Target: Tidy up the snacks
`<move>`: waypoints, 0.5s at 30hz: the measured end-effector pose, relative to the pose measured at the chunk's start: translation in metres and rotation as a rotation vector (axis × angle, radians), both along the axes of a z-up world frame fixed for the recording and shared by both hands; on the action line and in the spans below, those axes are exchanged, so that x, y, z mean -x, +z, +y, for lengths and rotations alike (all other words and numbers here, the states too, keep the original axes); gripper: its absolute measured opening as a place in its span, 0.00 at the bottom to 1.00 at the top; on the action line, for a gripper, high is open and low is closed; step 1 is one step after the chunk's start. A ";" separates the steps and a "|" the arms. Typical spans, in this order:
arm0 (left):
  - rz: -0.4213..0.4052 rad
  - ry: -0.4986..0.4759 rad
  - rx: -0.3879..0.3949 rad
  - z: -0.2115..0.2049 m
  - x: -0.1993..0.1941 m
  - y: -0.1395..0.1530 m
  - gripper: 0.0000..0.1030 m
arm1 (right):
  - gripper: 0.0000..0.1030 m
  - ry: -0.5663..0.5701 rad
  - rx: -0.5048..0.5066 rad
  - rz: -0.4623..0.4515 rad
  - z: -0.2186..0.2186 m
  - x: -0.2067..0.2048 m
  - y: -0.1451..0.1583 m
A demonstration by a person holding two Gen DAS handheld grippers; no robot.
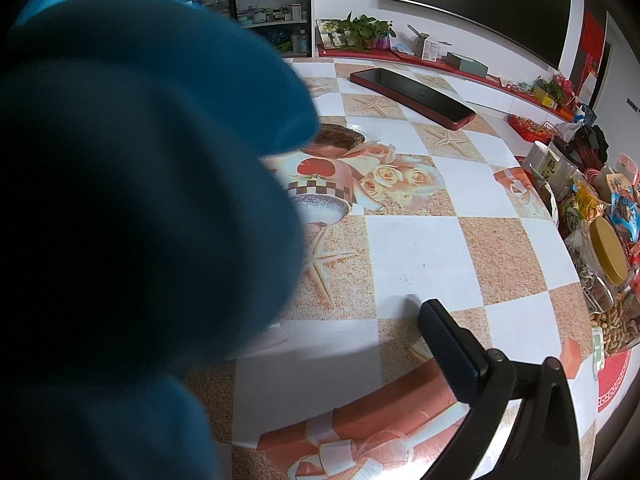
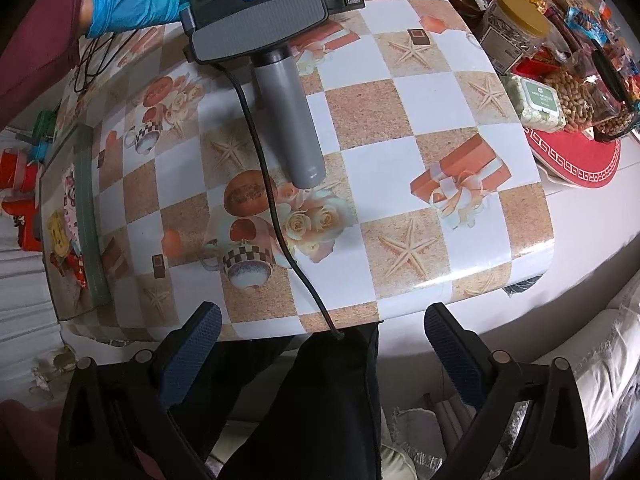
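Our right gripper (image 2: 322, 344) hangs wide open, empty, over the near table (image 2: 420, 92) edge. Our left gripper's (image 1: 436, 322) opening we cannot tell: a blue glove (image 1: 132, 200) hides one finger. Snacks (image 2: 560, 40) crowd the far right.

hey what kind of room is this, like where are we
Most likely a home living room: a large dark TV hangs on the wall above a long low shelf with potted plants, and a table with a patterned cloth holds a pile of snacks.
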State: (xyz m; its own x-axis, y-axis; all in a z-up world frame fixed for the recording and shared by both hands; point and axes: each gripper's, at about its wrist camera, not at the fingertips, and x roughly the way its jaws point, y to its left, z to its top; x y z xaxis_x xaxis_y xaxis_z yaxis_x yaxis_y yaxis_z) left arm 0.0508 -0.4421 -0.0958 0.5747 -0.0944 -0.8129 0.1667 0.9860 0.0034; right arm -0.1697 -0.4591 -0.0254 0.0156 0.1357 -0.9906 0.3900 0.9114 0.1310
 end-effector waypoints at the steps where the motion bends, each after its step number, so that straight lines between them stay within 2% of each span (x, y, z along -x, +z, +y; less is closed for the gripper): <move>1: 0.000 0.000 0.000 0.000 0.000 0.000 1.00 | 0.99 -0.001 0.001 -0.001 0.001 0.000 0.000; 15: -0.001 0.001 0.001 0.001 -0.001 0.005 1.00 | 0.99 0.052 -0.003 0.000 0.001 -0.023 0.006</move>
State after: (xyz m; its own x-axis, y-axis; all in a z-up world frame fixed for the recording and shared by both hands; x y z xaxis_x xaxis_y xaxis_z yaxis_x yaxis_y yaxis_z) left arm 0.0516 -0.4409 -0.0903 0.5751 -0.0952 -0.8125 0.1662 0.9861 0.0021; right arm -0.1466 -0.4579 -0.0195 0.0089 0.1396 -0.9902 0.3422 0.9300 0.1342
